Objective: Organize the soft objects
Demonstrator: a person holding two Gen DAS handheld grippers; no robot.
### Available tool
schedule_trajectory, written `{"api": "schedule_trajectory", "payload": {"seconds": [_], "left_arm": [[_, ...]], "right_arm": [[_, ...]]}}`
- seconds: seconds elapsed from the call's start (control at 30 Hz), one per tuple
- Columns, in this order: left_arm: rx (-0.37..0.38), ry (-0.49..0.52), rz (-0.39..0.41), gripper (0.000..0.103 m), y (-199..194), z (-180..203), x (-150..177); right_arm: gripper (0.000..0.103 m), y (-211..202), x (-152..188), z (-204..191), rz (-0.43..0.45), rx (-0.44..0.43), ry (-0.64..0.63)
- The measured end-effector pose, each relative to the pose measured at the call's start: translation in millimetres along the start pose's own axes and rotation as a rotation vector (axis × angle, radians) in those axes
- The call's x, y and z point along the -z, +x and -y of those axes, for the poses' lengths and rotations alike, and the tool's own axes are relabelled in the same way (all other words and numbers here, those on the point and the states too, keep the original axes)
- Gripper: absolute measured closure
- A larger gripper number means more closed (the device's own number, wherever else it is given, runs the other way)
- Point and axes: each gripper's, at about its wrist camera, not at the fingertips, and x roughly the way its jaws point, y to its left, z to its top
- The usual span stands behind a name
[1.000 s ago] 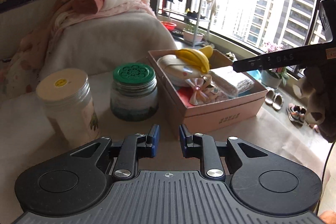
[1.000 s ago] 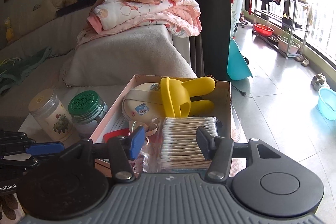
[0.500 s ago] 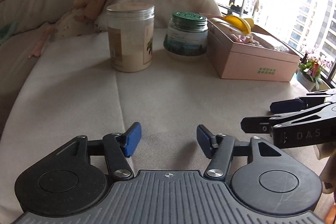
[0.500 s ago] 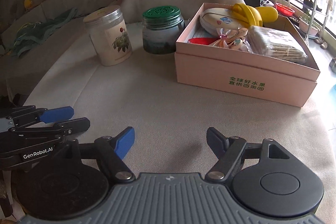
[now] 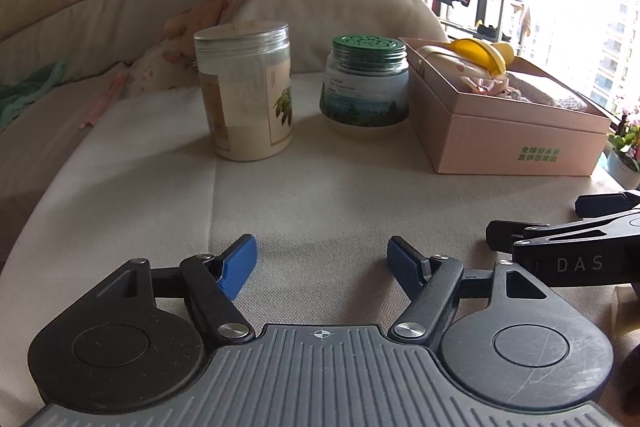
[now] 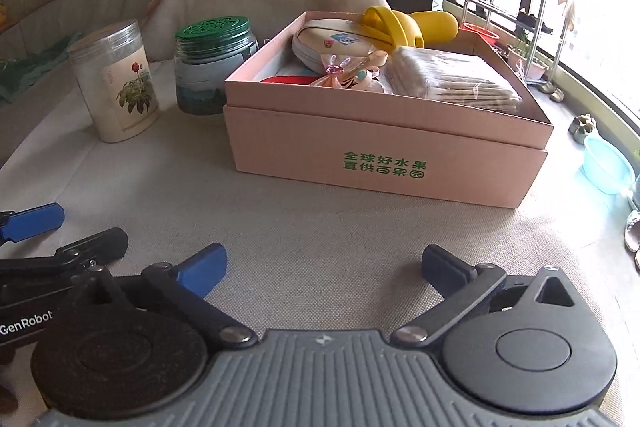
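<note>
Fingers (image 5: 239, 259) of the left gripper (image 5: 322, 261) are spreading wide with nothing between them; the right gripper (image 6: 324, 267) is likewise opening, empty. Both tilt down over the beige woven bench (image 6: 320, 227), side by side. A second ago they were higher, the right over the box and the left narrowly closed. The pink cardboard box (image 6: 384, 147) sits at the bench's far right, holding a yellow rubbery toy (image 6: 408, 25), a padded pouch (image 6: 332, 43) and bagged cotton swabs (image 6: 452, 79). Left of it stand a green-lidded glass jar (image 5: 364, 83) and a clear plastic canister (image 5: 248, 95).
</note>
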Motion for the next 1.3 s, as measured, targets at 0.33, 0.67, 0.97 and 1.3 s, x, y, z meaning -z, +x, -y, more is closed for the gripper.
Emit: {"api": "schedule_trajectory", "payload": {"seconds": [0.33, 0.67, 0.97, 1.3], "left_arm": [[-0.003, 0.004, -0.001, 0.025, 1.5, 1.1, -0.5], [-0.003, 0.004, 0.0, 0.025, 1.1, 1.3, -0.5], [-0.003, 0.003, 0.0, 0.025, 1.2, 1.0, -0.5], [-0.003, 0.003, 0.0, 0.025, 1.4, 0.9, -0.4]], "right_arm": [[0.0, -4.6, 7.9, 0.4, 0.058, -0.005, -0.006], [0.0, -3.2, 8.1, -0.7, 0.065, -0.002, -0.005], [0.0, -3.2, 8.1, -0.9, 0.065, -0.001, -0.004], [0.0, -3.1, 8.2, -0.9, 0.065, -0.001, -0.004]]}}
